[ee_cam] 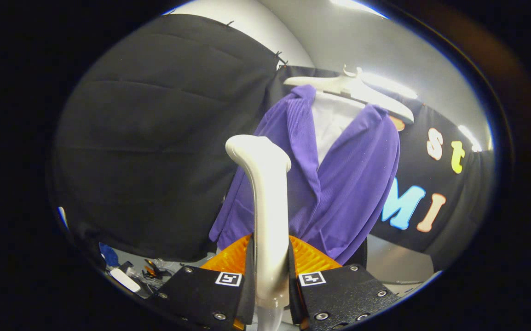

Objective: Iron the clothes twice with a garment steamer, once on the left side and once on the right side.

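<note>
- Gripper (271, 271): both fingers closed tight vs. the white handle of the garment steamer (268, 211). No gap either side of the handle, so it's a firm two-sided clamp.
- Fingers (314, 259) have ribbed pads; pads flare out left + right of the handle just above the black finger blocks. Each block has a small square marker on its top face and a few screws.
- Steamer: glossy white, stands roughly upright btwn the fingers, rises well past them, then bends over at the top w/ the rounded head tipped to the left. Steam face itself not visible from here.
- Steamer head sits in front of the purple cardigan (339, 184), over the garment's lower left front panel as seen from the gripper. Can't tell if head touches the cloth or is just short of it.
- Cardigan: ribbed knit, open at the front, collar folded out, hem hanging in loose folds just beyond the fingers. A white top (332, 124) shows in the open V underneath.
- Both garments hang on a white hanger (353, 89), tilted, right shoulder lower than left. Hook at top near the upper edge of the booth wall.
- Black cloth wall (155, 138) behind + to the left of the clothes, pinned along its top edge; plain pale wall + ceiling lights above.
- Low down, left of the fingers: a cluttered surface w/ a white oblong item (125, 279), something blue, and some small bits too blurred to name.
</note>
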`<state>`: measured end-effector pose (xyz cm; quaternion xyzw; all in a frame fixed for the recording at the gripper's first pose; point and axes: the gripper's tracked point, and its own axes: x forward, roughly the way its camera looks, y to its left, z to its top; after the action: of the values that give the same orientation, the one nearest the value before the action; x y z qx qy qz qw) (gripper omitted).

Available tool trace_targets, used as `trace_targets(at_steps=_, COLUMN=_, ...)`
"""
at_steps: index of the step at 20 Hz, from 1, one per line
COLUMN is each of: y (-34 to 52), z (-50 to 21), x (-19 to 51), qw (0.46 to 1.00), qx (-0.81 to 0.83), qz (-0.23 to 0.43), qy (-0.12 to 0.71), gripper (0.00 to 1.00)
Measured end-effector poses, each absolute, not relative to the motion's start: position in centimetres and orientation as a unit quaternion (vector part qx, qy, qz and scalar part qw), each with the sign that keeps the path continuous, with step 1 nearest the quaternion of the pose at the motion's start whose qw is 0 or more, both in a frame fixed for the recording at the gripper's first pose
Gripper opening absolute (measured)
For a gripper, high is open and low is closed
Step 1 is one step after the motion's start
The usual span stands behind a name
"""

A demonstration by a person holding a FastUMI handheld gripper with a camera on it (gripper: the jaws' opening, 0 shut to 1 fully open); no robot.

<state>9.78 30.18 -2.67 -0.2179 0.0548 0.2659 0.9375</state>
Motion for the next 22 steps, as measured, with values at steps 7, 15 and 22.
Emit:
trace_targets(at_steps=7, y=33.3, z=2.5, x=13.8, qw=0.952, qx=-0.215, qz=0.214, qy=-0.025, gripper=0.30)
trace_targets(at_steps=15, y=36.4, z=3.4, x=16.9, qw=0.965, qx=-0.187, qz=0.174, qy=-0.053, gripper=0.31)
trace_targets(at_steps=22, y=36.8, z=-0.2, x=16.6, qw=0.963, qx=-0.204, qz=0.164, qy=-0.059, gripper=0.30)
